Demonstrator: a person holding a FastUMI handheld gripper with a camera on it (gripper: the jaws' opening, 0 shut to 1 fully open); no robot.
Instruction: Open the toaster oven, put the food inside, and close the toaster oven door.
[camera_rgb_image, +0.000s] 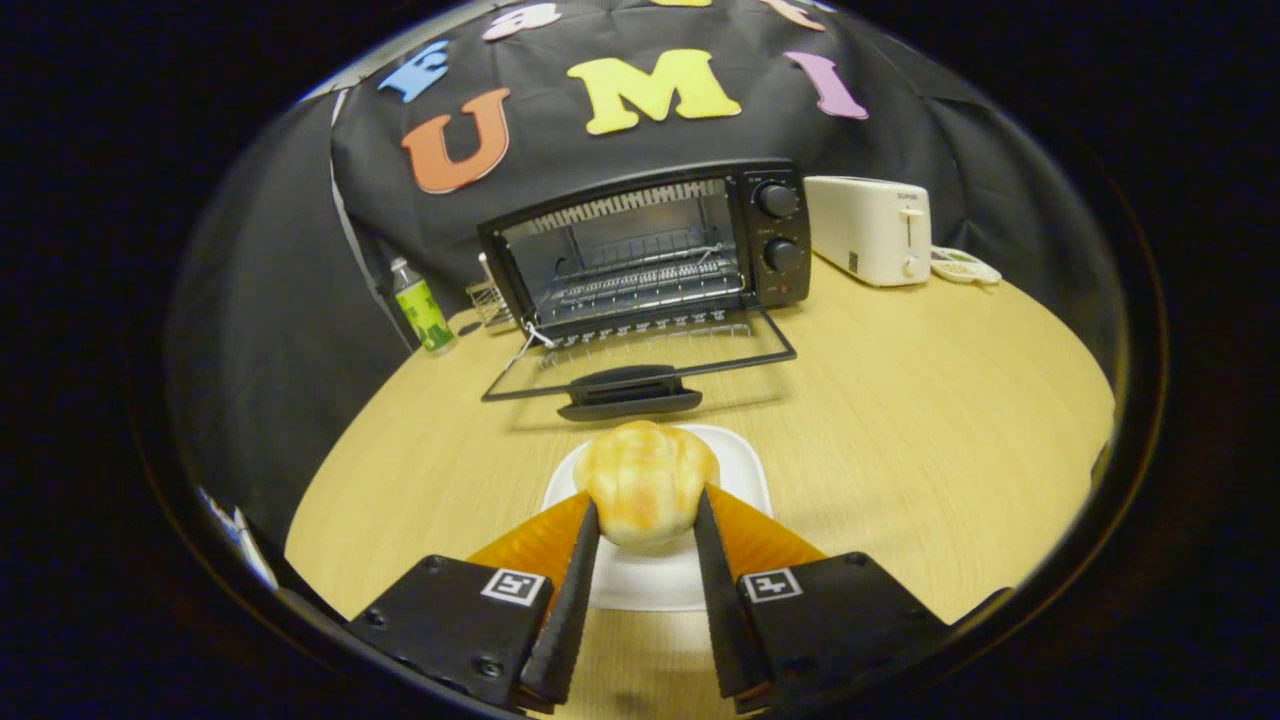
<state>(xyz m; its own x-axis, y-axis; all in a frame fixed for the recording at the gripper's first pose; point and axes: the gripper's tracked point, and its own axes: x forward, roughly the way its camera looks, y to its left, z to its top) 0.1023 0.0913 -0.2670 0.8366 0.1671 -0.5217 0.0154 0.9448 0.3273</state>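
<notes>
A golden, ridged bread bun sits between my fingers, just over a white square plate on the wooden table. My gripper is shut on the bun, one fingertip pressing each side of it. Beyond the plate stands the black toaster oven. Its glass door is folded down flat toward me, and the door handle lies just past the bun. Inside the oven a wire rack is visible, and two knobs sit on its right panel.
A white pop-up toaster stands right of the oven, with a small white dish beside it. To the oven's left are a green-labelled bottle and a small wire holder. Bare wooden tabletop stretches to the right.
</notes>
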